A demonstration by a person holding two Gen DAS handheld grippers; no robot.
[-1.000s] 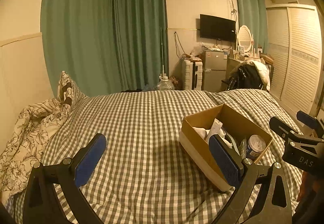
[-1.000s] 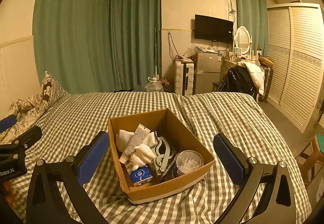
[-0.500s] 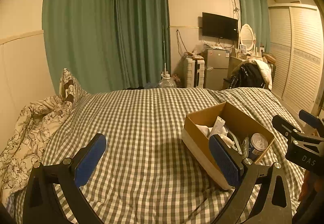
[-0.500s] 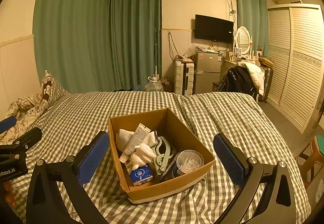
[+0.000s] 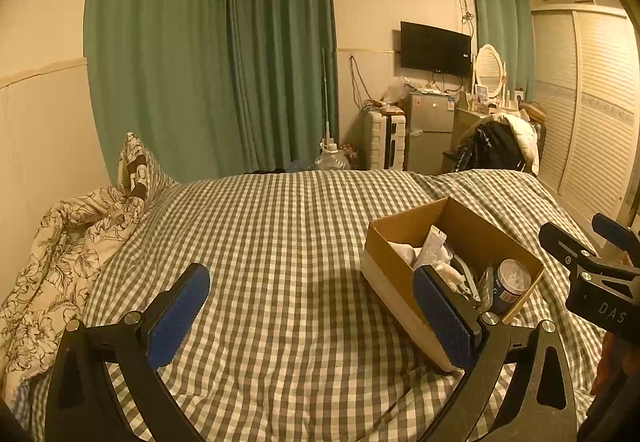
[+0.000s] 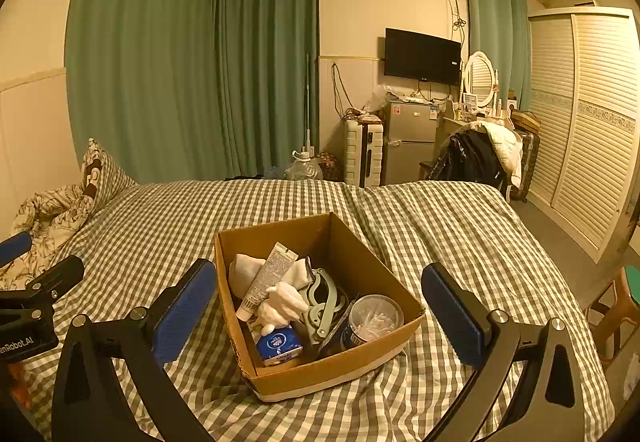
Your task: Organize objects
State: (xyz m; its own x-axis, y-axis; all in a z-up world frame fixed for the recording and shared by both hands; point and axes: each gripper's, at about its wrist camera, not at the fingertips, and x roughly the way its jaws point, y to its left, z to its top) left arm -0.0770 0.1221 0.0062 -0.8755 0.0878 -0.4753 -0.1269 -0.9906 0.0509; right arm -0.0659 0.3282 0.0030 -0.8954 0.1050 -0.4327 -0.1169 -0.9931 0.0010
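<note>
An open cardboard box [image 6: 280, 238] stands on the checked bed [image 6: 440, 226]. It holds a white tube [image 6: 266, 280], a white cloth [image 6: 244, 268], a small white toy [image 6: 282, 304], a green clip tool [image 6: 324, 298], a blue packet [image 6: 278, 344] and a clear-lidded jar [image 6: 374, 316]. My right gripper [image 6: 318, 312] is open and empty, its pads either side of the box. My left gripper [image 5: 312, 316] is open and empty over bare bedspread, left of the box [image 5: 408, 226]. The right gripper also shows at the right edge of the left wrist view [image 5: 592, 262].
A floral quilt [image 5: 60, 254] and a pillow [image 5: 138, 170] lie at the bed's left. Beyond the bed stand green curtains [image 6: 192, 62], a suitcase [image 6: 362, 152], a small fridge [image 6: 410, 138], a chair with clothes [image 6: 476, 154] and a louvred wardrobe [image 6: 588, 114].
The left wrist view has shifted slightly, so the box sits a little higher and further right. The right wrist view is almost unchanged. Both grippers stay open.
</note>
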